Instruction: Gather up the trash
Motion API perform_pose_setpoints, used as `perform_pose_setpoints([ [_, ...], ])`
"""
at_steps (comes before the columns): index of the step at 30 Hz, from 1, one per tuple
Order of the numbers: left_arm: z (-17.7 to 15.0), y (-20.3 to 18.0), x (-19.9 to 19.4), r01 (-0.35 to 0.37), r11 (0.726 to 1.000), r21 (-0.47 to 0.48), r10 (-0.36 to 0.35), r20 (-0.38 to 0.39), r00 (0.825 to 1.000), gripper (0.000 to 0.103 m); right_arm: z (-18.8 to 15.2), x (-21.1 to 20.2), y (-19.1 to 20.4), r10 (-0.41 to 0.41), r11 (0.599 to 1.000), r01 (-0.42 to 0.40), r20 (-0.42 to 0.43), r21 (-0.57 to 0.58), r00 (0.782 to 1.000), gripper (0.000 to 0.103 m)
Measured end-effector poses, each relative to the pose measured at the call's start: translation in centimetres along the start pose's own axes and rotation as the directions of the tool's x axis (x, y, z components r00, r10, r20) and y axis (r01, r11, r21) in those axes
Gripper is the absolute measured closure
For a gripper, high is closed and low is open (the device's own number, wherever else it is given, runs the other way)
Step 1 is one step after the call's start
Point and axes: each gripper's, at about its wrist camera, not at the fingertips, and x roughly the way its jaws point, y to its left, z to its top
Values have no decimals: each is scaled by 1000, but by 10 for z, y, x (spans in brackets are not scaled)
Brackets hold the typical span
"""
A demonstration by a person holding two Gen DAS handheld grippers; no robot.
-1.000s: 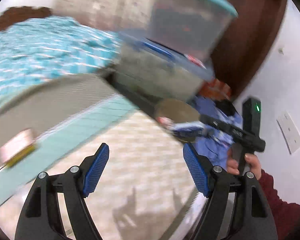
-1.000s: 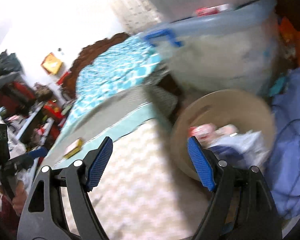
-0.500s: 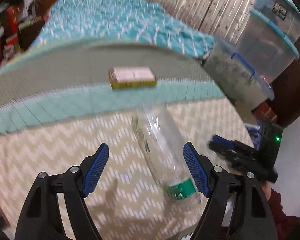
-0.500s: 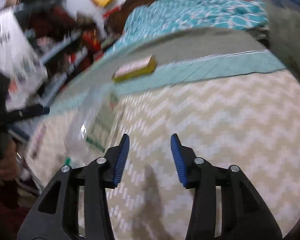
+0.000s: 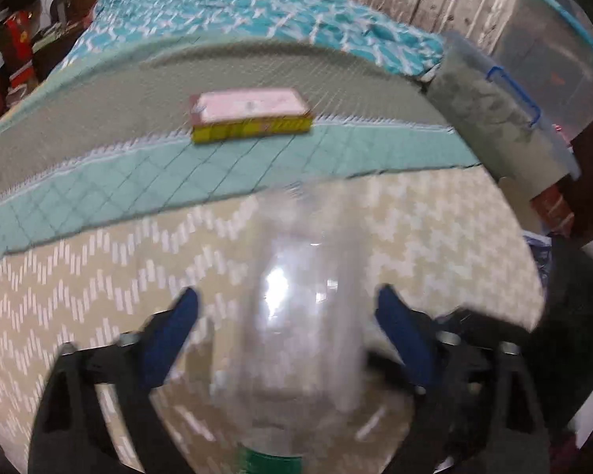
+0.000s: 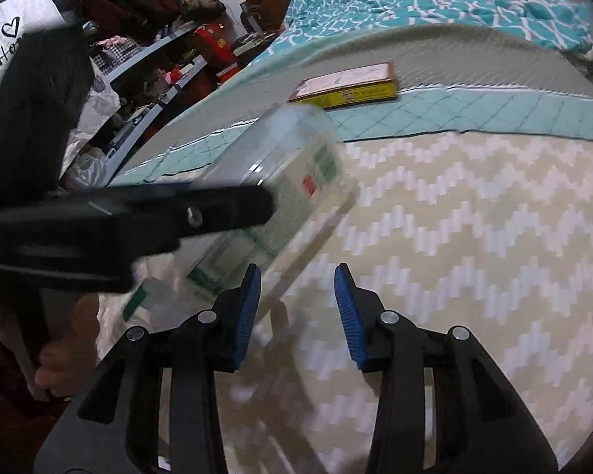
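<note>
Your left gripper (image 5: 286,331), jaws wide and just narrowing, straddles the clear bottle (image 5: 296,316) lying on the zigzag sheet (image 5: 99,276); pad contact is blurred. Your right gripper (image 6: 296,308), half open, holds nothing, the bottle at its 10 o'clock. Farther, at 12 o'clock: yellow box (image 5: 251,115)

clear plastic bottle (image 5: 296,316) with green-white label lying on the chevron bedcover (image 6: 474,237)
</note>
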Motion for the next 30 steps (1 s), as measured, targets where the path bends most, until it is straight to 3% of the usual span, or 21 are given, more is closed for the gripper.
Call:
perform_pose_setpoints([
  [1, -2, 6, 2, 41, 999, -12, -41, -11, 999, 39, 3, -4, -7, -20, 1000, 20, 1, -2, 1000, 61],
  [2, -3, 12, 0, 60, 998, -23, -60, 4, 998, 40, 9, -7, -14, -40, 999, 40, 3, 1, 999, 61],
  [5, -10, 35, -10, 31, 998, -60, -29, 36, 999, 40, 37, -15, -31, -102, 995, 101, 32, 12, 994, 60],
  [8, -16, 71, -22, 54, 987, -152, -46, 56, 997, 40, 80, -6, -31, -135, 989, 139, 71, -48, 988, 37],
  [11, -24, 100, -35, 45, 972, -230, -23, 97, 995, 40, 137, 25, -26, -130, 985, 135, 59, -104, 990, 33],
  [14, -33, 120, -45, 59, 955, -292, -18, 141, 990, 40, 192, 70, -29, -119, 990, 119, 0, -71, 993, 33],
  [18, -40, 123, -50, 30, 955, -296, 20, 163, 986, 39, 231, 124, -31, -171, 984, 166, -86, -58, 982, 34],
  [21, -42, 122, -52, 30, 956, -291, 19, 164, 986, 38, 236, 144, -24, -198, 978, 189, -112, -82, 974, 34],
  [23, -43, 123, -52, 44, 953, -299, 5, 162, 987, 37, 226, 139, -16, -166, 981, 151, -130, -122, 978, 37],
  [25, -43, 125, -48, 61, 948, -313, -11, 158, 987, 36, 207, 130, -3, -156, 976, 128, -152, -178, 976, 39],
  [30, -44, 112, -44, 1, 962, -272, 42, 152, 987, 35, 140, 95, 26, -67, 969, 14, -209, -246, 976, 41],
])
